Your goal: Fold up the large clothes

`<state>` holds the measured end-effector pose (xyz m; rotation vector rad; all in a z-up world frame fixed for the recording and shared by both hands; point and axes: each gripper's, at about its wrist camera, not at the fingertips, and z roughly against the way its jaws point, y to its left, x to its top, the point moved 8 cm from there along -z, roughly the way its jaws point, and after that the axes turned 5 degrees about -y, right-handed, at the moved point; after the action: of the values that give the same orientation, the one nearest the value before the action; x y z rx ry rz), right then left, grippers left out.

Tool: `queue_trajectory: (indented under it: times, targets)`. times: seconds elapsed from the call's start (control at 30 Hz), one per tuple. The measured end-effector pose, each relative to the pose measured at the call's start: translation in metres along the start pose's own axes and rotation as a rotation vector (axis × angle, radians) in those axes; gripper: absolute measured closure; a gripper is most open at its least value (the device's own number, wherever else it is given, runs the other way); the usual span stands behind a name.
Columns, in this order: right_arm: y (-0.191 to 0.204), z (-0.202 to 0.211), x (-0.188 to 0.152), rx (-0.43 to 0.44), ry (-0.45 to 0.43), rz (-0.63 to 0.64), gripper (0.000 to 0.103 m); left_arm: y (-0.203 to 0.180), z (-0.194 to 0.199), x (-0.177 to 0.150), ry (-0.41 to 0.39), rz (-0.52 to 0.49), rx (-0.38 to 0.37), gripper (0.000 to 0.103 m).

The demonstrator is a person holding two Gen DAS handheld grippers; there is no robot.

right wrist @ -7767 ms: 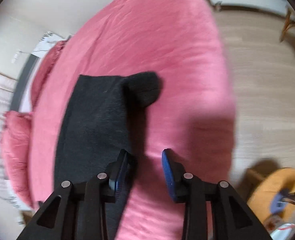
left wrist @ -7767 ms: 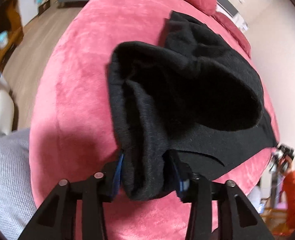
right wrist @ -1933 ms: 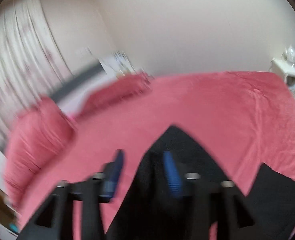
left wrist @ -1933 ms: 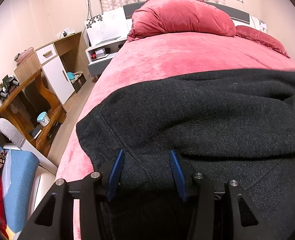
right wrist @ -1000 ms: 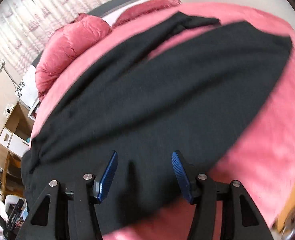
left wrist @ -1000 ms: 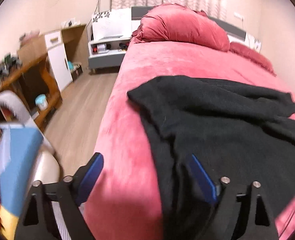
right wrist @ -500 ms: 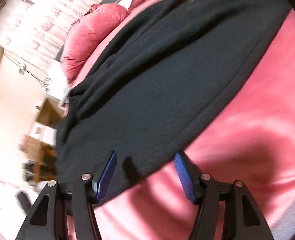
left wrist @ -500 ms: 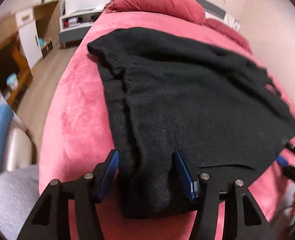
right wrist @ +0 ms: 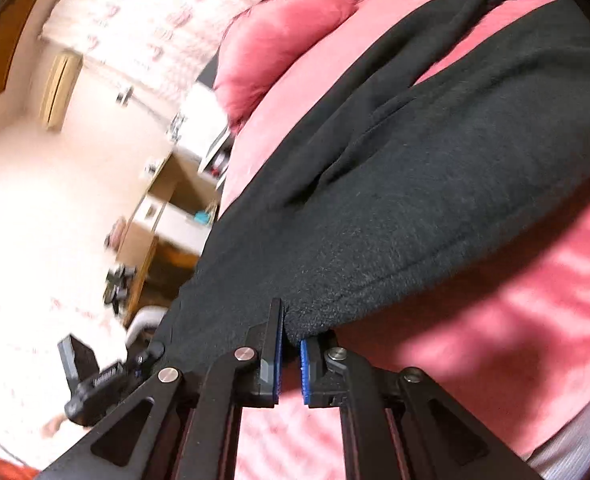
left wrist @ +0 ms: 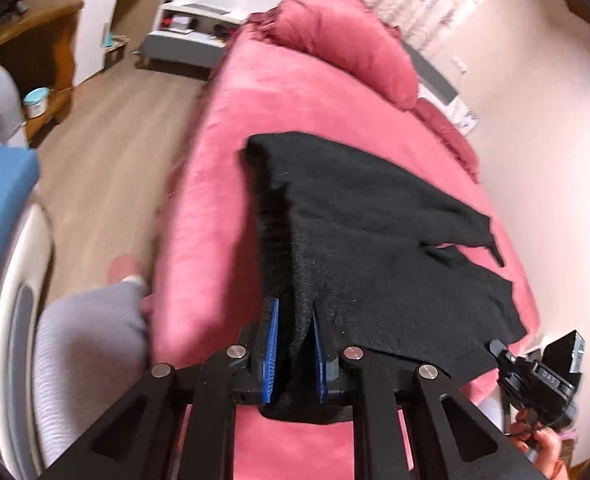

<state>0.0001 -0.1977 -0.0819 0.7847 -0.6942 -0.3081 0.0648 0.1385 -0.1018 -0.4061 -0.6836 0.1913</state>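
Observation:
A large black knitted garment (left wrist: 375, 216) lies spread over a pink bed (left wrist: 279, 100). My left gripper (left wrist: 295, 320) is shut on the garment's near edge, a bunched fold pinched between its blue pads. In the right wrist view the same garment (right wrist: 435, 168) stretches away across the bed, and my right gripper (right wrist: 291, 328) is shut on its thick hem at the near corner. The right gripper also shows at the lower right of the left wrist view, held by a hand (left wrist: 543, 444).
A pink pillow (left wrist: 343, 36) lies at the head of the bed. Left of the bed are wooden floor (left wrist: 107, 152), a wooden desk (left wrist: 35, 40) and a white nightstand (left wrist: 191, 20). A grey-clad leg (left wrist: 87, 344) is beside the bed's near corner. A wall runs along the right.
Both grippers went from open around the garment's edge to shut on it. Both have shifted and risen slightly, lifting the cloth's near edge off the bed.

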Motion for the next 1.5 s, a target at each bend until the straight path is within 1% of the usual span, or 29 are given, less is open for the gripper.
queue_trajectory:
  times: [0.03, 0.07, 0.1, 0.13, 0.17, 0.2, 0.23, 0.27, 0.3, 0.37, 0.4, 0.53, 0.67, 0.73, 0.77, 0.83, 0.93, 1.0, 1.03, 1.07, 1.1, 1.17, 1.2, 1.27, 1.3, 1.33, 1.4, 1.43, 1.5]
  targets:
    - [-0.006, -0.007, -0.01, -0.016, 0.03, -0.026, 0.097, 0.007, -0.002, -0.008, 0.014, -0.011, 0.034, 0.098]
    - [-0.019, -0.017, -0.021, -0.045, 0.063, -0.063, 0.096, 0.012, -0.01, -0.019, 0.058, -0.026, 0.058, 0.099]
    - [-0.037, -0.029, -0.031, -0.091, 0.105, -0.126, 0.093, 0.018, -0.019, -0.034, 0.102, -0.054, 0.106, 0.099]
    - [-0.055, -0.035, -0.043, -0.129, 0.141, -0.19, 0.091, 0.022, -0.023, -0.043, 0.116, -0.083, 0.136, 0.099]
    - [-0.063, -0.037, -0.048, -0.111, 0.147, -0.246, 0.091, 0.023, -0.021, -0.045, 0.106, -0.091, 0.134, 0.096]
    - [-0.067, -0.033, -0.047, -0.06, 0.12, -0.309, 0.086, 0.023, -0.015, -0.044, 0.074, -0.084, 0.13, 0.092]
    - [-0.068, -0.028, -0.043, -0.051, 0.1, -0.327, 0.08, 0.023, -0.011, -0.043, 0.053, -0.074, 0.134, 0.079]
    - [-0.066, -0.025, -0.037, -0.062, 0.081, -0.317, 0.069, 0.024, -0.006, -0.037, 0.022, -0.062, 0.135, 0.061]
    - [-0.064, -0.018, -0.032, -0.074, 0.06, -0.28, 0.065, 0.025, -0.001, -0.028, -0.02, -0.048, 0.138, 0.049]
    - [-0.063, -0.009, -0.022, -0.11, 0.036, -0.22, 0.065, 0.025, 0.0, -0.011, -0.054, -0.03, 0.143, 0.047]
    - [-0.071, 0.002, -0.015, -0.146, 0.018, -0.203, 0.065, 0.021, -0.006, -0.002, -0.053, -0.025, 0.137, 0.047]
    - [-0.119, 0.054, 0.009, -0.228, -0.09, -0.283, 0.065, -0.003, -0.034, 0.028, -0.082, -0.048, 0.136, 0.047]
    - [-0.166, 0.095, 0.047, -0.328, -0.198, -0.336, 0.065, -0.052, -0.079, 0.053, -0.087, -0.149, 0.096, 0.045]
    - [-0.191, 0.124, 0.071, -0.411, -0.255, -0.31, 0.065, -0.07, -0.105, 0.064, -0.092, -0.231, 0.124, 0.045]
    - [-0.206, 0.138, 0.083, -0.463, -0.276, -0.296, 0.065, -0.072, -0.118, 0.071, -0.091, -0.257, 0.163, 0.045]
    - [-0.238, 0.163, 0.111, -0.546, -0.31, -0.287, 0.062, -0.063, -0.145, 0.084, -0.075, -0.236, 0.26, 0.045]
    - [-0.289, 0.193, 0.156, -0.669, -0.342, -0.268, 0.058, -0.042, -0.172, 0.09, -0.017, -0.136, 0.293, 0.045]
    - [-0.32, 0.213, 0.188, -0.741, -0.372, -0.258, 0.057, -0.029, -0.178, 0.095, -0.044, -0.092, 0.328, 0.041]
    - [-0.336, 0.225, 0.202, -0.756, -0.391, -0.272, 0.054, -0.025, -0.177, 0.096, -0.056, -0.095, 0.356, 0.035]
    - [-0.349, 0.233, 0.216, -0.751, -0.412, -0.299, 0.052, -0.017, -0.177, 0.1, -0.076, -0.102, 0.424, 0.024]
    - [-0.368, 0.241, 0.23, -0.749, -0.432, -0.351, 0.051, -0.013, -0.18, 0.102, -0.091, -0.095, 0.445, 0.02]
    - [-0.395, 0.25, 0.249, -0.752, -0.478, -0.432, 0.051, -0.007, -0.185, 0.102, -0.104, -0.082, 0.469, 0.017]
    - [-0.405, 0.254, 0.261, -0.732, -0.504, -0.476, 0.051, -0.006, -0.188, 0.102, -0.107, -0.091, 0.487, 0.017]
    - [-0.416, 0.257, 0.276, -0.713, -0.552, -0.511, 0.048, -0.012, -0.189, 0.107, -0.148, -0.148, 0.533, 0.017]
    - [-0.415, 0.251, 0.285, -0.701, -0.562, -0.513, 0.048, -0.015, -0.189, 0.11, -0.159, -0.169, 0.554, 0.017]
    - [-0.418, 0.248, 0.289, -0.707, -0.542, -0.512, 0.062, -0.016, -0.189, 0.111, -0.167, -0.183, 0.571, 0.016]
    - [-0.427, 0.252, 0.299, -0.76, -0.476, -0.482, 0.097, -0.014, -0.191, 0.115, -0.189, -0.196, 0.595, 0.016]
    - [-0.424, 0.257, 0.303, -0.767, -0.471, -0.462, 0.097, -0.014, -0.193, 0.118, -0.193, -0.193, 0.597, 0.016]
    - [-0.41, 0.271, 0.31, -0.815, -0.512, -0.411, 0.097, -0.009, -0.195, 0.119, -0.191, -0.183, 0.594, 0.015]
